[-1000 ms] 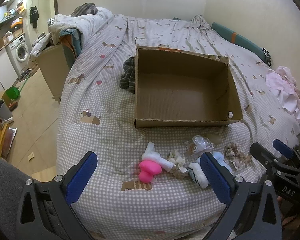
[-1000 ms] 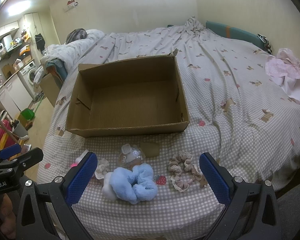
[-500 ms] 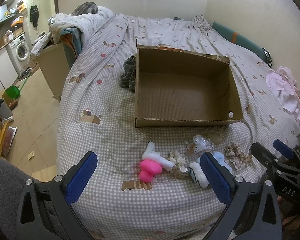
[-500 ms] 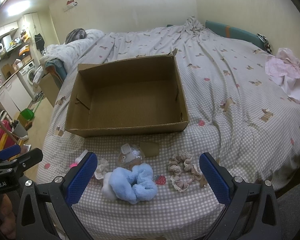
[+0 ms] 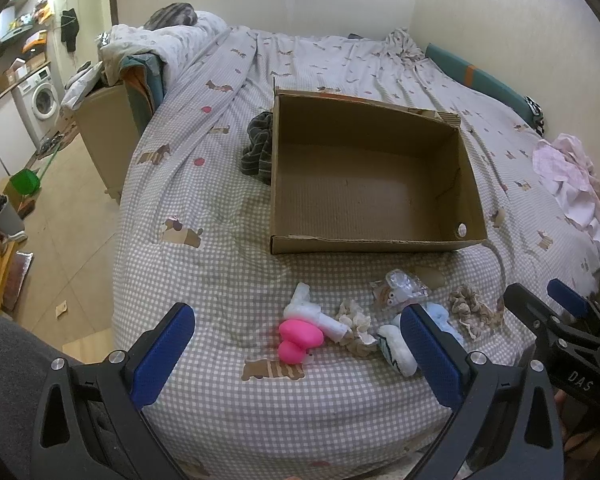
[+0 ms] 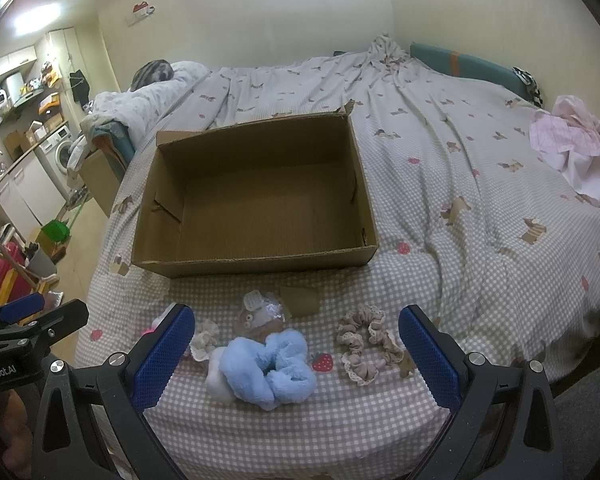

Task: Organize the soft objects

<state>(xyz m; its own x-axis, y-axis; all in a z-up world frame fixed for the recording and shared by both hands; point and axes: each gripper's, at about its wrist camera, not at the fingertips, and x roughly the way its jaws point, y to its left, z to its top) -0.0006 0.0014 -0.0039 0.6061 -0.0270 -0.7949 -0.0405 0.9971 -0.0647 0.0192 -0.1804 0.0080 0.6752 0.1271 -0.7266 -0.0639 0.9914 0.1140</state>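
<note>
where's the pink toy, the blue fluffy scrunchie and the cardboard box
pink toy (image 5: 300,339), left wrist view, upper lobe
blue fluffy scrunchie (image 6: 274,368), right wrist view, middle of the fluff
cardboard box (image 6: 256,266), right wrist view, near wall

Your left gripper (image 5: 296,354) and right gripper (image 6: 296,354) have black frames, silver screws and textured blue finger pads (image 6: 162,356).

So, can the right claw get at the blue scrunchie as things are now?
Probably yes. The right claw is open and empty, and the blue scrunchie lies on the bed right ahead between its fingers, with nothing on top of it.
</note>
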